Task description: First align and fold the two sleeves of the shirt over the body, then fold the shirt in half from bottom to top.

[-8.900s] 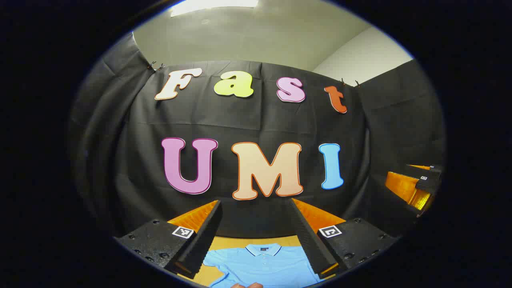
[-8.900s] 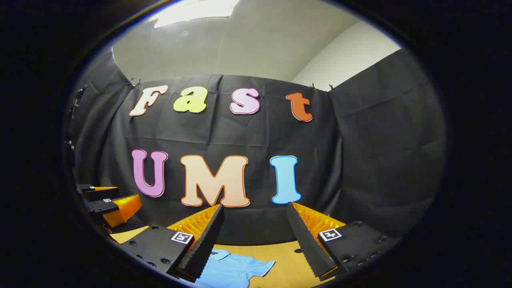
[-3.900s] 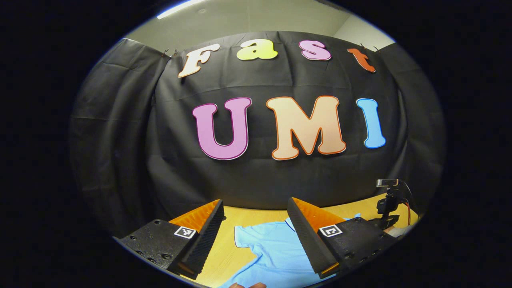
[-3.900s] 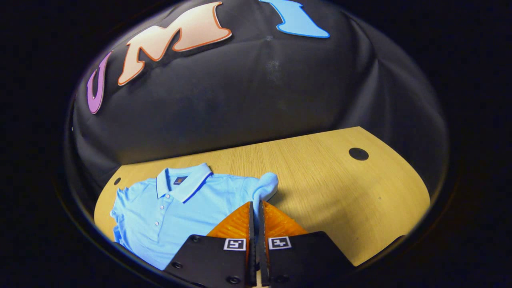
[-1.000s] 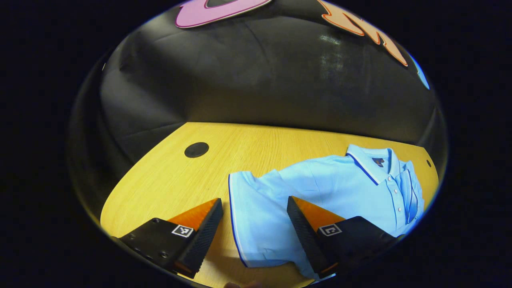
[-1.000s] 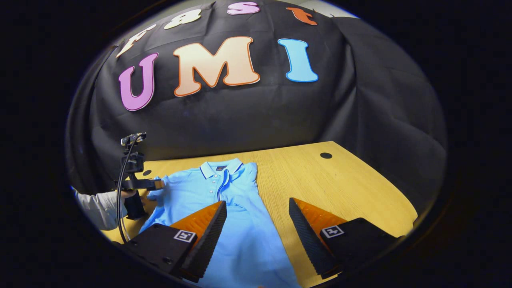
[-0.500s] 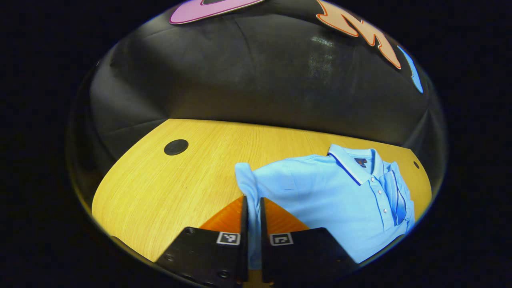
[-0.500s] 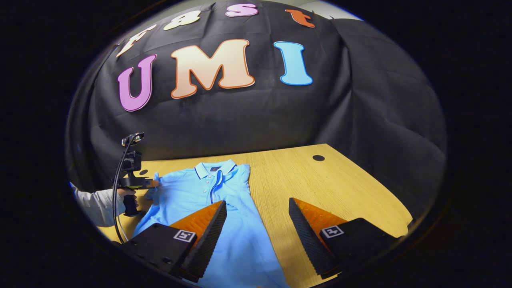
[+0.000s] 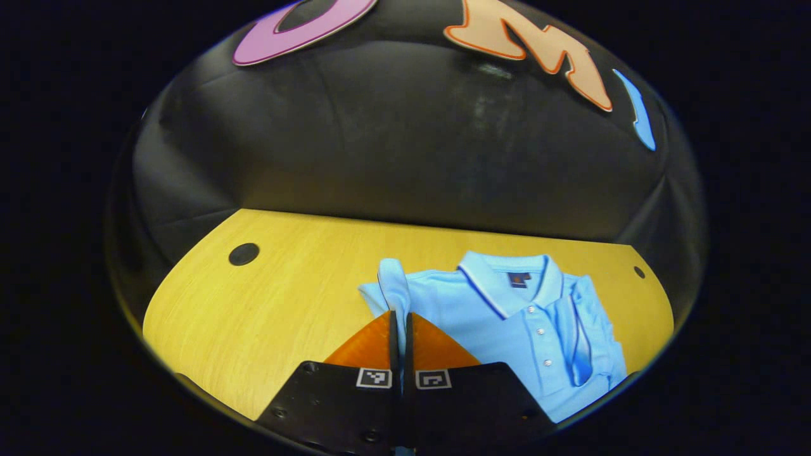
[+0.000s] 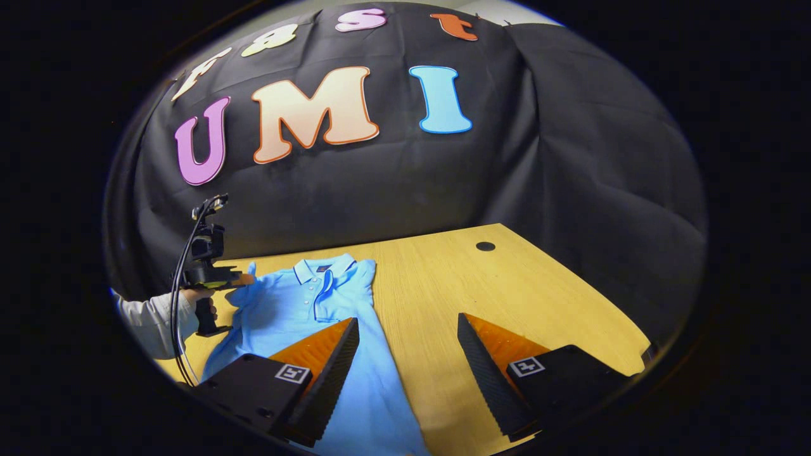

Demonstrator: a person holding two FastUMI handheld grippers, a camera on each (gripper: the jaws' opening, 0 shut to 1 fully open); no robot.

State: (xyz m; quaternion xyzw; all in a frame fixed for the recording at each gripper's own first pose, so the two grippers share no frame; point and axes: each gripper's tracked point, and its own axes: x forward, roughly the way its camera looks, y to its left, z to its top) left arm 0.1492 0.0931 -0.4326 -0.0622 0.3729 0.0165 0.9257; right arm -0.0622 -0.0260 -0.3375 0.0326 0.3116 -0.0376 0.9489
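Note:
A light blue polo shirt (image 9: 500,320) lies face up on the wooden table (image 9: 272,297), collar toward the wall. My left gripper (image 9: 400,315) is shut on the shirt's left sleeve (image 9: 394,285), which stands up in a pinched fold above the fingertips. The other sleeve (image 9: 583,323) lies folded over the body beside the buttons. In the right gripper view the shirt (image 10: 291,310) stretches from the far left toward me. My right gripper (image 10: 408,320) hangs open above the shirt's lower right edge, holding nothing. Farther off, the left gripper (image 10: 244,278) grips the sleeve.
A hand (image 10: 204,299) in a pale sleeve (image 10: 149,323) holds the left gripper, with a cable hanging from it. Dark round holes (image 9: 244,254) (image 10: 485,246) mark the tabletop's far corners. The black cloth wall closes off the table's back. Bare wood (image 10: 519,291) stretches to the shirt's right.
My left gripper went from open around the sleeve to shut on it, then lifted it and carried it toward the collar. The right gripper stayed open and hardly moved.

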